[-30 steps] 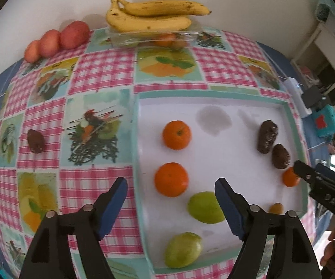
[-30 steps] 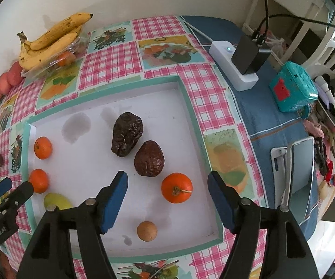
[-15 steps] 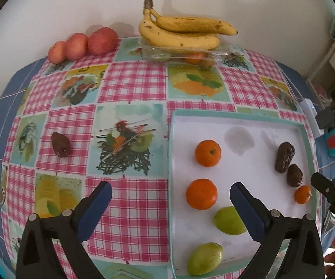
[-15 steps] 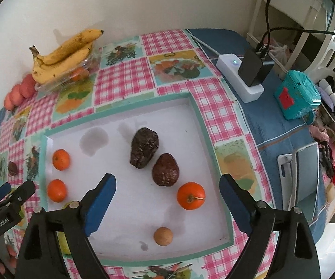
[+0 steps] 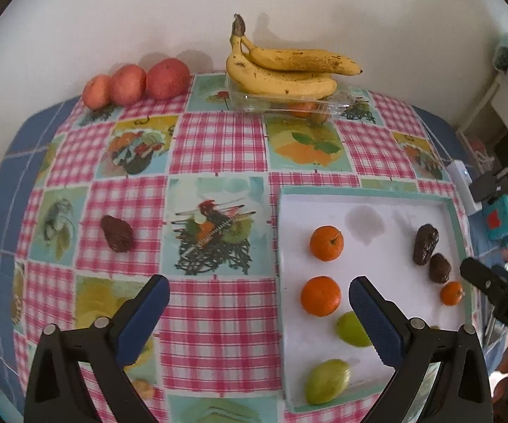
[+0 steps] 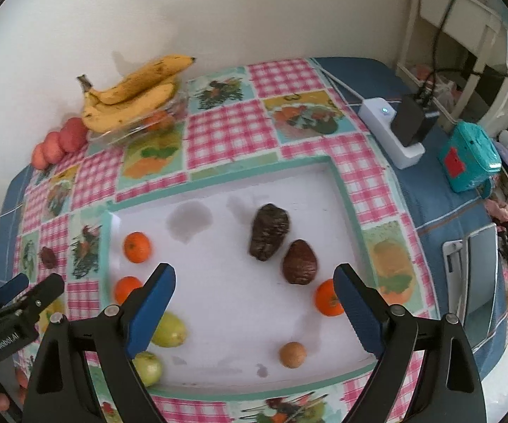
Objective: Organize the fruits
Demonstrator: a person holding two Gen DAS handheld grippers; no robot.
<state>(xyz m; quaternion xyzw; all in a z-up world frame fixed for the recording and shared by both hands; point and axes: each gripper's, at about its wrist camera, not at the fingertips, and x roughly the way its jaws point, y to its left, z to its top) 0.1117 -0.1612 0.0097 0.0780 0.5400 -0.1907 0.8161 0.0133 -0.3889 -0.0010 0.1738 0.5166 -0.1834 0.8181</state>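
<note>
A white tray with a teal rim holds two oranges, two green fruits, two dark avocados, a small orange and a small brown fruit. A third dark avocado lies alone on the checked cloth, left of the tray. My left gripper hangs open over the tray's left rim, holding nothing. My right gripper is open above the tray's middle, also holding nothing.
Bananas rest on a clear plastic box at the back by the wall, with three red apples to their left. A white power strip, a teal box and clutter crowd the right table edge.
Both grippers have pulled back and up, so more of the table shows. The left one has also shifted left, from over the tray's middle to its left rim. No fruit has moved.
</note>
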